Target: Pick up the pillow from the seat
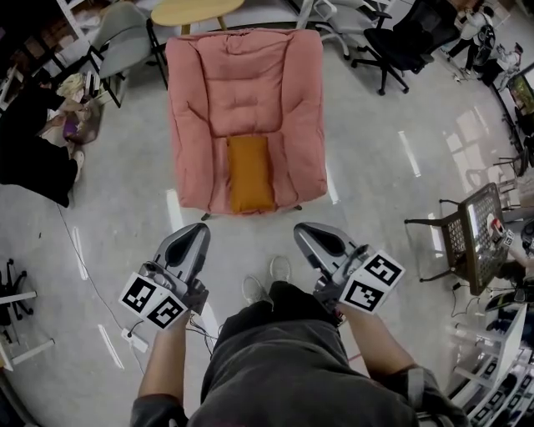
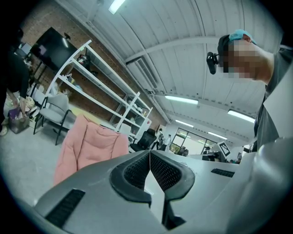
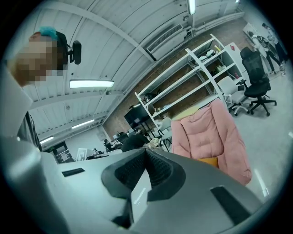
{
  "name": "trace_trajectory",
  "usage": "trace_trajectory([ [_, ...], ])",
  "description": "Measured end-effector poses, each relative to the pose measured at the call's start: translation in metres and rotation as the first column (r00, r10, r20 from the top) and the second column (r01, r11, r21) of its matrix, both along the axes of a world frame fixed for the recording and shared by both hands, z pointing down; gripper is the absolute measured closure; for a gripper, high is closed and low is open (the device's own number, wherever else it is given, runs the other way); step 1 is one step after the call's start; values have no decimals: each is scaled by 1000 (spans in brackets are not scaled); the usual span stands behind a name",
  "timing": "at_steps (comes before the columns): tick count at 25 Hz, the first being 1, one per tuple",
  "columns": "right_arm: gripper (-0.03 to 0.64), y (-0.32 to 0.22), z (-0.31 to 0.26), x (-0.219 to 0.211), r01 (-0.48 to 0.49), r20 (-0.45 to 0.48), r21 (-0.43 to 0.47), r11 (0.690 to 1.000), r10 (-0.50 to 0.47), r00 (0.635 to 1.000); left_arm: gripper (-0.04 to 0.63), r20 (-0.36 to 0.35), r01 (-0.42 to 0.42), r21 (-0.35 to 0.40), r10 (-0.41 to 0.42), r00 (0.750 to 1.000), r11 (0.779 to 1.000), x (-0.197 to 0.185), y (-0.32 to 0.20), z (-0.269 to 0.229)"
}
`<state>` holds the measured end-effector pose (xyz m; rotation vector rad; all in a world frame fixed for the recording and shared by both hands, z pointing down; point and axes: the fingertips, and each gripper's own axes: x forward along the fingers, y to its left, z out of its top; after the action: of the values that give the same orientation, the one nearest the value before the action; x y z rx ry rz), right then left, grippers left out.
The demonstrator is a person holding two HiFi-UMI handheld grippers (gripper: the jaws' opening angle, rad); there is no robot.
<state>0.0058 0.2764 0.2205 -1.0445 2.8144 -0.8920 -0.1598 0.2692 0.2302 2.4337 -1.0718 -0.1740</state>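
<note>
An orange pillow [image 1: 250,173] lies on the front of the seat of a pink padded armchair [image 1: 242,83]. Both grippers are held low in front of the person, short of the chair's front edge. The left gripper [image 1: 198,227] points toward the chair's left front corner, shut with nothing in it. The right gripper [image 1: 302,229] points toward the right front corner and is shut and empty too. In the left gripper view the closed jaws [image 2: 149,153] sit below the armchair [image 2: 87,146]; the pillow is hidden there. In the right gripper view the closed gripper [image 3: 145,151] stands left of the armchair [image 3: 208,132], with a sliver of pillow [image 3: 208,161] showing.
A round wooden table [image 1: 196,12] and a grey chair [image 1: 125,42] stand behind the armchair. Black office chairs [image 1: 400,46] are at the back right, a black mesh cart [image 1: 467,238] at the right. A person sits at the left [image 1: 33,142]. A cable [image 1: 92,275] runs across the floor.
</note>
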Motion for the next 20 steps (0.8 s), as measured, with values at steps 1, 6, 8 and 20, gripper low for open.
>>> trace_trajectory([
  [1,604,-8,3,1,1,1,-5,1000,-1,1000,584,3,0,-6,0,1000,1000,1,-9,3],
  [6,604,-54,25,4,4,6,-26,1000,-4,1000,584,14,-19,-26,19,1000,999,9,-56,26],
  [8,604,-72,37,9,9,11,-34,999,-9,1000,584,15,-15,-35,15,1000,999,16,-75,38],
  [20,604,-210,101,16,102,16,-161,982,-100,995,520,63,11,-213,3,998,977,38,-215,141],
])
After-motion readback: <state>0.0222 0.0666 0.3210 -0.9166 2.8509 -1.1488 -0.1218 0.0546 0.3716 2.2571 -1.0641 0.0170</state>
